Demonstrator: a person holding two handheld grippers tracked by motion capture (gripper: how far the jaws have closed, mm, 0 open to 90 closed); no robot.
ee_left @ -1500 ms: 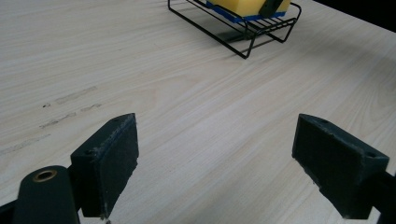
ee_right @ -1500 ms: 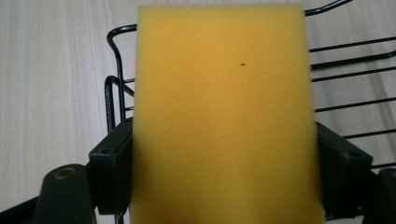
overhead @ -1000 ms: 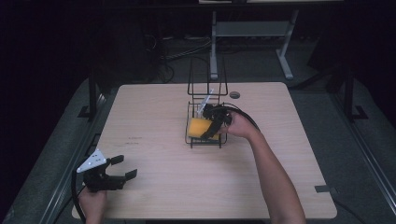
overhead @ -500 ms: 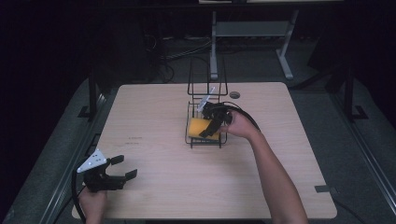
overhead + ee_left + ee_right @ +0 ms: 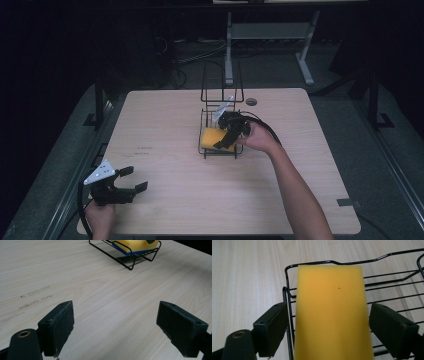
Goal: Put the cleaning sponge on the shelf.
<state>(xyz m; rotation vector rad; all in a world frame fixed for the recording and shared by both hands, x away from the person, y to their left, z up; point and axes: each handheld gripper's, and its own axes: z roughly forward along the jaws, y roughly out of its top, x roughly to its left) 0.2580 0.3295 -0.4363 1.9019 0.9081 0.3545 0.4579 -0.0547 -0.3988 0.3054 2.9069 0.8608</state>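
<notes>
Sponge [image 5: 330, 312] lies flat in the wire rack [image 5: 392, 290] at mid-table, yellow foam over a blue layer. I judge it light, soft, compressible; best taken across its long sides. My right claw [image 5: 328, 332] straddles it, jaws apart, not clamped. My left claw [image 5: 115, 332] hovers agape, well apart.

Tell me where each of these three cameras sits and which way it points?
High view: above the person's side, looking forward and down on the table; both forearms, left gripper, right gripper.
Left gripper view: rides the left gripper, looking over bare tabletop between its open jaws.
Right gripper view: rides the right gripper, looking down at the yellow sponge between open jaws.
All three share the sponge in the wire rack.
</notes>
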